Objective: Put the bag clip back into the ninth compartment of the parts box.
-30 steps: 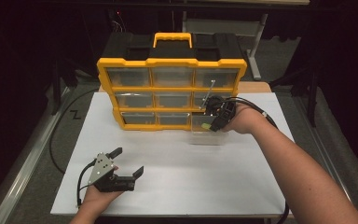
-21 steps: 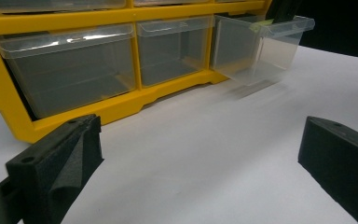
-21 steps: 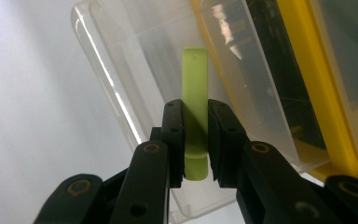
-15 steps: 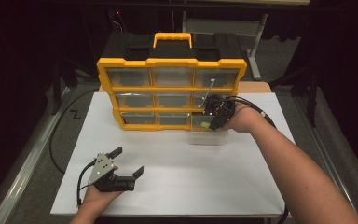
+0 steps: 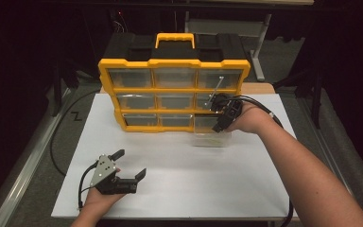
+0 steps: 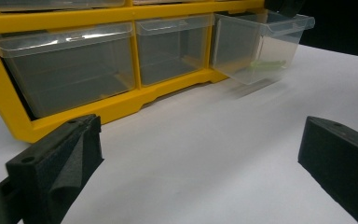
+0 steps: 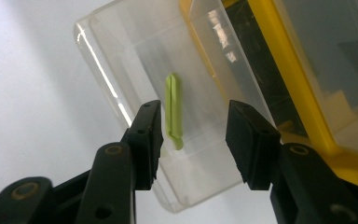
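Note:
A yellow organizer [image 5: 170,90] with clear drawers stands at the back of the white table [image 5: 246,179]. Its lower right drawer [image 5: 211,138] is pulled out onto the table. A small green piece [image 7: 174,109] lies inside that drawer [image 7: 121,60], and it also shows through the drawer wall [image 6: 261,46] as a green piece [image 6: 266,65]. My right gripper [image 5: 220,113] hovers just above the drawer. Its jaws have just been opening and the right gripper [image 7: 193,126] holds nothing. My left gripper [image 5: 130,164] rests open near the front left, and the left gripper [image 6: 200,140] faces the organizer [image 6: 98,109].
Black cables trail off the table's left side [image 5: 56,142] and along the right forearm [image 5: 269,113]. The organizer's black handle top [image 5: 175,40] rises behind. Bare white tabletop stretches between the two hands. The surroundings are dark.

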A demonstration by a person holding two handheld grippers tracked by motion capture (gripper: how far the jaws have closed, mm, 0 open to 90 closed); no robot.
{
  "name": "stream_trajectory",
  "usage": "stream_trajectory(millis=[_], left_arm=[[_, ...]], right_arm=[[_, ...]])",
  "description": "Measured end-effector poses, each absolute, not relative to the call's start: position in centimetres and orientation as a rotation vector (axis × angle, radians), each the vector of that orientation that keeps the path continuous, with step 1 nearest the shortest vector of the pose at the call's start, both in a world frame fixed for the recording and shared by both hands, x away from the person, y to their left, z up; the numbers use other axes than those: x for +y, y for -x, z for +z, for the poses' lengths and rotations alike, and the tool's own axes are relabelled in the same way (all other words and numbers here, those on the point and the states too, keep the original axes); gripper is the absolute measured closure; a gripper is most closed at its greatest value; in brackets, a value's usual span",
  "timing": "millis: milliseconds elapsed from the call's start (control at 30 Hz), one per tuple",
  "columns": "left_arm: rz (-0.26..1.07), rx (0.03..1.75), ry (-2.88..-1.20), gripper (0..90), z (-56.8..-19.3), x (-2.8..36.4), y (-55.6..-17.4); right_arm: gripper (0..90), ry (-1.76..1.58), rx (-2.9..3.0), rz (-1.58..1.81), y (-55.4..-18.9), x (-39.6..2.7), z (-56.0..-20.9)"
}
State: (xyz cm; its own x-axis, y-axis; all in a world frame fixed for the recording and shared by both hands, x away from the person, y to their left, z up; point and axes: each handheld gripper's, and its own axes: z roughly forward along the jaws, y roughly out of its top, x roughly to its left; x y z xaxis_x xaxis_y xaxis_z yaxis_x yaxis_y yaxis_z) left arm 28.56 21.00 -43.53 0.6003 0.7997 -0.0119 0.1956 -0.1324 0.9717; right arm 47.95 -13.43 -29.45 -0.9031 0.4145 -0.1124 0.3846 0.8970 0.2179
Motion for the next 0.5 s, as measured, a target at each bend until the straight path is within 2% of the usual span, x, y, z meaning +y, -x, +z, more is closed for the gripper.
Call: stream_trajectory(millis=[500], left_arm=[[0.638, 0.837, -1.666, 0.3, -43.6, 20.8, -28.6]], right_arm=[[53.5, -0.611, 2.913, 0.272, -45.5, -15.0, -28.0]])
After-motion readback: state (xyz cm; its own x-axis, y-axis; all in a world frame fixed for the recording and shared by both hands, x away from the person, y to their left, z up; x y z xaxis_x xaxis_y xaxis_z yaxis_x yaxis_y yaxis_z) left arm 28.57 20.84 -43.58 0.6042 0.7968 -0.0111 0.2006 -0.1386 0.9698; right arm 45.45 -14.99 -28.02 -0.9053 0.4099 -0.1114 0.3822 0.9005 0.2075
